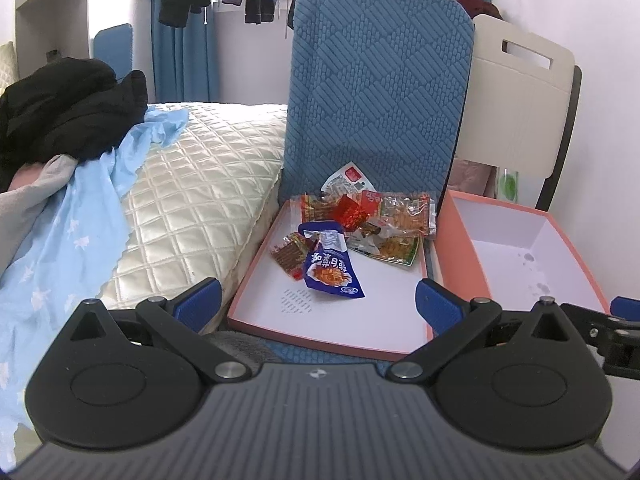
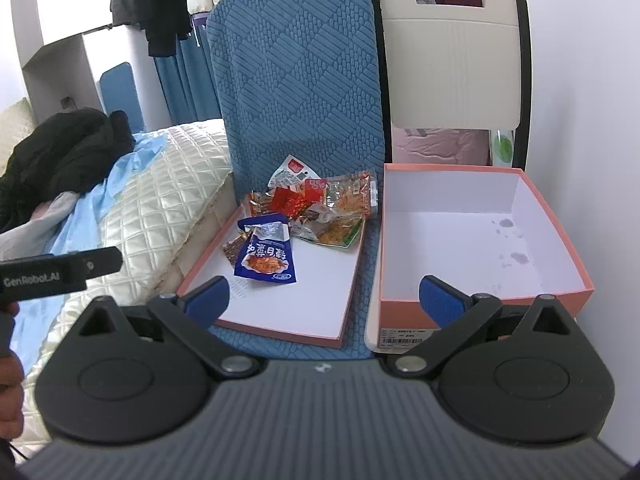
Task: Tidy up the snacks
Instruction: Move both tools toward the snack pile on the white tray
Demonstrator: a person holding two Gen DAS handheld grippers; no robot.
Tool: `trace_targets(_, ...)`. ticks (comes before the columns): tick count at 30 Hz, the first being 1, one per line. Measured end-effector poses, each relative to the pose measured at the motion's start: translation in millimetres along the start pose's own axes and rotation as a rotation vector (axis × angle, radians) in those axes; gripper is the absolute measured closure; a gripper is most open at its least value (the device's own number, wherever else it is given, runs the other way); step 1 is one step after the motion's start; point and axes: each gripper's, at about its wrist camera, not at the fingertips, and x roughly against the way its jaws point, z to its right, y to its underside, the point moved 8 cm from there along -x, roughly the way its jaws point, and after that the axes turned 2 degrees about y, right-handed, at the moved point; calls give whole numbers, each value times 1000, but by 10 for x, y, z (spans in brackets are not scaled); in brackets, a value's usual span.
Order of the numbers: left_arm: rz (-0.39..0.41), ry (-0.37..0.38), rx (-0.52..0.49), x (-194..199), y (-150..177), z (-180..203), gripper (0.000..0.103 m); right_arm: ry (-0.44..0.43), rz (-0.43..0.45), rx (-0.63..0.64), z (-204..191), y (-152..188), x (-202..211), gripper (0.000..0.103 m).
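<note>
Nearest me, my left claw point(image 1: 318, 298) and right claw point(image 2: 324, 298) both hang spread wide with nothing between the blue pads. Past them lies the shallow box lid point(image 1: 340, 328), stiff card, carrying the snack packets point(image 2: 316, 208). The blue pouch point(image 1: 330, 268) looks feather-light, crinkly and slippery (I'd pinch its flat sealed edge, not the puffed middle). Further right, the deep orange box point(image 2: 480, 240) sits bare inside.

I see open approach from the front onto the shallow orange-rimmed white lid point(image 2: 304, 312). Crinkled snack packets point(image 2: 316, 212) crowd its far end. Behind the lid, the upright blue quilted chair back point(image 2: 296, 80) blocks; left, the cream quilted bed point(image 2: 156, 200).
</note>
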Motion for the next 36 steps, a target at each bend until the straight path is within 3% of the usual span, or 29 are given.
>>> trace_targets(14, 4, 7, 11, -14, 78, -20, 0, -2, 9, -2, 52, 30, 42, 0)
trace_targets(36, -28, 11, 31, -417, 69, -86, 0, 22, -21, -35, 135, 130, -302, 0)
